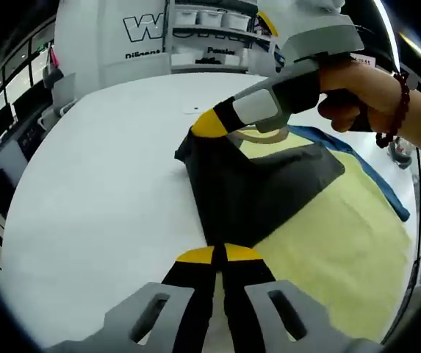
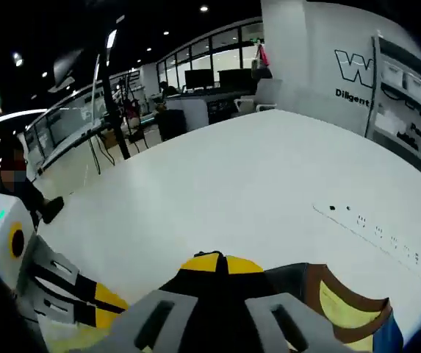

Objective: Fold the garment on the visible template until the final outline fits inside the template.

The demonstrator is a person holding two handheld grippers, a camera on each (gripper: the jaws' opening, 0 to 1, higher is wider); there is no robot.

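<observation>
**Both grippers pinch the garment's dark fold**

Left fingers (image 1: 195, 259) press together on the near edge of the garment (image 1: 258, 184); right fingers (image 2: 209, 263) pinch its far corner. It looks soft, light and limp: best held by edges. It lies on the yellow template (image 1: 335, 250), on the bench (image 1: 107, 169), long axis running between the grippers.

The garment (image 1: 258, 187) lies on the template (image 1: 342, 250), which lies flat on the worktop (image 1: 100, 184). The left gripper (image 1: 219, 255) sits at the garment's near edge, the right gripper (image 1: 211, 125) at its far corner. Shelves (image 1: 210, 33) stand beyond the worktop.
</observation>
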